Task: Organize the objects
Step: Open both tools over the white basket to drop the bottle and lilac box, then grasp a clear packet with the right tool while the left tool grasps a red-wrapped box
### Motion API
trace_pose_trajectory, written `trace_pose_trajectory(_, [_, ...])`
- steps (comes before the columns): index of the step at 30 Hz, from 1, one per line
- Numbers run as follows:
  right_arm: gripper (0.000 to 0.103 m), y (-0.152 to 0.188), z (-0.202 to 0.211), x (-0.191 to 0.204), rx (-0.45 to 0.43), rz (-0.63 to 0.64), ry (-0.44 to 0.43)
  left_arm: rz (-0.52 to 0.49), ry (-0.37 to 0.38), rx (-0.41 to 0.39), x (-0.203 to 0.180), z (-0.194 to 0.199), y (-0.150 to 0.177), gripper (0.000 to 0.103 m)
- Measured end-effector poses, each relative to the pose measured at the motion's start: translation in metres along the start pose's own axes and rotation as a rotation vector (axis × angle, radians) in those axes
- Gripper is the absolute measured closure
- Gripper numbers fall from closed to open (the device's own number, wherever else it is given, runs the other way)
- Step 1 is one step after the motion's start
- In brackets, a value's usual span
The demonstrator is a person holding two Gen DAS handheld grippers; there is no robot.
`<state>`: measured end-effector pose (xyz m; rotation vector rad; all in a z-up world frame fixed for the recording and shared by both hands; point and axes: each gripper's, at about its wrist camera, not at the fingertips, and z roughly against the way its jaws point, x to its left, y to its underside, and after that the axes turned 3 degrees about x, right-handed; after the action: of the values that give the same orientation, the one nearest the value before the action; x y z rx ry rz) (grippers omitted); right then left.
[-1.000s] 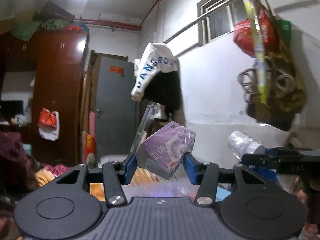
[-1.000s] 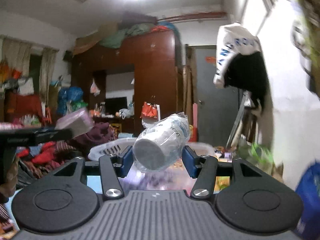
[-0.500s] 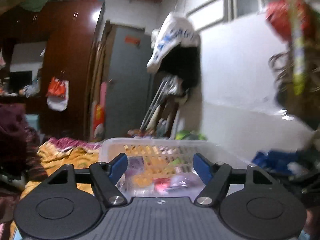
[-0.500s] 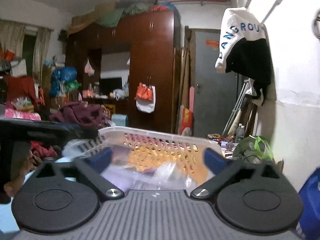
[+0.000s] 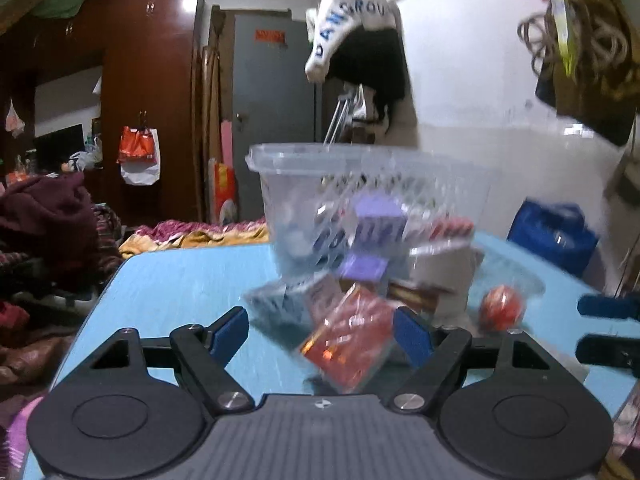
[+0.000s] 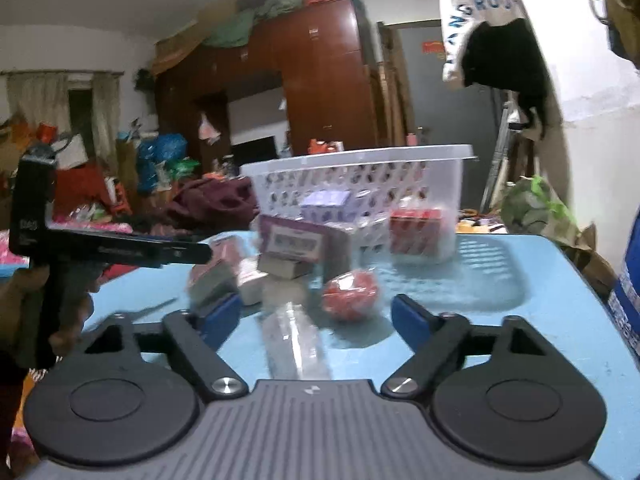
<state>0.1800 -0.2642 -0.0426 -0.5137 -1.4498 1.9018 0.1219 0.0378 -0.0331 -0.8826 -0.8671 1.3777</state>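
Beside the part-filled basket [image 6: 360, 184], both grippers [image 5: 320, 330] [image 6: 316, 316] gaped empty; ball [image 6: 350, 294], bottle [image 6: 296, 344], packets [image 5: 348, 344] remained out.

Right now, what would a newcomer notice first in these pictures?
The white perforated basket at the far side of the blue table, with boxes inside. Before it lie scattered packets, a red ball and a red packet. Both claws are open and empty.
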Motion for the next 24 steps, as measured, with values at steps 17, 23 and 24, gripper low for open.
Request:
trace_pose_trajectory(17, [0.056, 0.028, -0.015, 0.009, 0.082, 0.032, -0.020, -0.081, 0.036, 0.062, -0.015, -0.012, 0.012, 0.039])
trace_pose_trajectory(23, [0.062, 0.028, -0.012, 0.008, 0.065, 0.028, -0.030, -0.061, 0.039, -0.018, -0.013, -0.002, 0.015, 0.041])
trace_pose_trajectory(24, [0.062, 0.027, -0.010, 0.006, 0.057, 0.022, -0.031, -0.048, 0.039, -0.030, -0.011, 0.000, 0.015, 0.042])
